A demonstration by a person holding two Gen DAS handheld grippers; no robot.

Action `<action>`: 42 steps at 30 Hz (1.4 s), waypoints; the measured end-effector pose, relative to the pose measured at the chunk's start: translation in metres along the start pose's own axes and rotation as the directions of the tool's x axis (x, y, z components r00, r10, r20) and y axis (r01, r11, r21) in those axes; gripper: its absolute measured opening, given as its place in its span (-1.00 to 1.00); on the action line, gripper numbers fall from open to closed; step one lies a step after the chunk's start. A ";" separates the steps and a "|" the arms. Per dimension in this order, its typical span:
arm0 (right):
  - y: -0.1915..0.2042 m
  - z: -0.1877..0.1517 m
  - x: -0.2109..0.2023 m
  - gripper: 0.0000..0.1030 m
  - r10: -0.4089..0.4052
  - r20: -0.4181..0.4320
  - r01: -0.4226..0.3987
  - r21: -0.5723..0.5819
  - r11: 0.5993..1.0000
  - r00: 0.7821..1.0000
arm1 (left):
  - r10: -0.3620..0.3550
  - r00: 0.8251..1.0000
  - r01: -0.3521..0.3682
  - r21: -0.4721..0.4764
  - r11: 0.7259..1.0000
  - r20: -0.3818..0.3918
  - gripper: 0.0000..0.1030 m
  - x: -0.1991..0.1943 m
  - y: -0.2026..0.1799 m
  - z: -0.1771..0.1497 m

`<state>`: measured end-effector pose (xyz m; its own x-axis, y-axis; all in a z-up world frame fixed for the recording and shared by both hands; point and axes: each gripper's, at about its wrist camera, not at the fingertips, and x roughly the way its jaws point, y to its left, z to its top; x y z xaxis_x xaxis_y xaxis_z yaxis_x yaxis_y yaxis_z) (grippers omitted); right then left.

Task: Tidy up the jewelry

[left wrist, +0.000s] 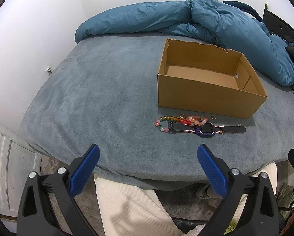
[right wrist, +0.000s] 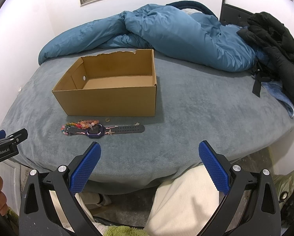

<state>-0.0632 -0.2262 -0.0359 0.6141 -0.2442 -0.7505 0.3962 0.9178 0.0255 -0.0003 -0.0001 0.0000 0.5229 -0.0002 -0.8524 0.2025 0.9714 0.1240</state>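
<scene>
Both claws, the left gripper (left wrist: 147, 153) and right gripper (right wrist: 149, 151), hung agape and empty at the bed's edge (left wrist: 127, 98); the watch (left wrist: 203, 129) lay crosswise, strap running three-to-nine, at one o'clock from the left, eleven from the right, before the cardboard box (left wrist: 201, 96).

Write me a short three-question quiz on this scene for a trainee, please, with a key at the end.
1. True or false: the box already holds jewelry.
2. What lies nearest the box's front wall: A) the duvet, B) the beads and watch, C) the black jacket?
3. How do the left tool and right tool stand?

Key
1. False: the part of its floor that shows is bare.
2. B: they lie on the blanket just in front of it, with two small rings.
3. Both open and holding nothing, hovering at the bed's near edge.
</scene>
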 end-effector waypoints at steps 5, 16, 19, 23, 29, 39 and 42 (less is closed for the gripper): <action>-0.001 -0.001 0.000 0.87 0.001 0.001 -0.001 0.002 1.000 1.000 | -0.001 1.000 0.001 0.001 1.000 0.000 0.89 0.000 0.000 0.000; -0.001 -0.002 0.000 0.87 0.001 0.001 -0.001 0.001 1.000 1.000 | -0.001 1.000 0.001 0.000 1.000 -0.001 0.89 0.000 0.000 0.000; 0.001 0.000 -0.001 0.87 0.001 0.001 -0.001 0.000 1.000 1.000 | -0.001 1.000 0.001 0.000 1.000 0.000 0.89 0.000 0.000 0.000; 0.000 -0.001 0.000 0.87 0.001 0.002 -0.001 0.000 1.000 1.000 | -0.001 1.000 0.001 0.001 1.000 0.000 0.89 0.000 0.000 0.000; 0.000 -0.001 0.000 0.87 0.001 0.003 -0.001 0.000 1.000 1.000 | -0.002 1.000 0.002 0.001 1.000 0.000 0.89 0.000 0.000 0.000; 0.001 0.000 0.000 0.87 0.001 0.005 -0.001 -0.001 1.000 1.000 | -0.002 1.000 0.002 0.002 1.000 0.000 0.89 0.000 0.000 0.000; 0.001 0.000 0.000 0.87 0.001 0.003 -0.001 -0.001 1.000 1.000 | -0.002 1.000 0.002 0.002 1.000 0.000 0.89 0.000 0.000 0.000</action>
<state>-0.0624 -0.2250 -0.0356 0.6168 -0.2443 -0.7482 0.3949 0.9183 0.0257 -0.0002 -0.0002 -0.0002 0.5222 -0.0021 -0.8528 0.2053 0.9709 0.1234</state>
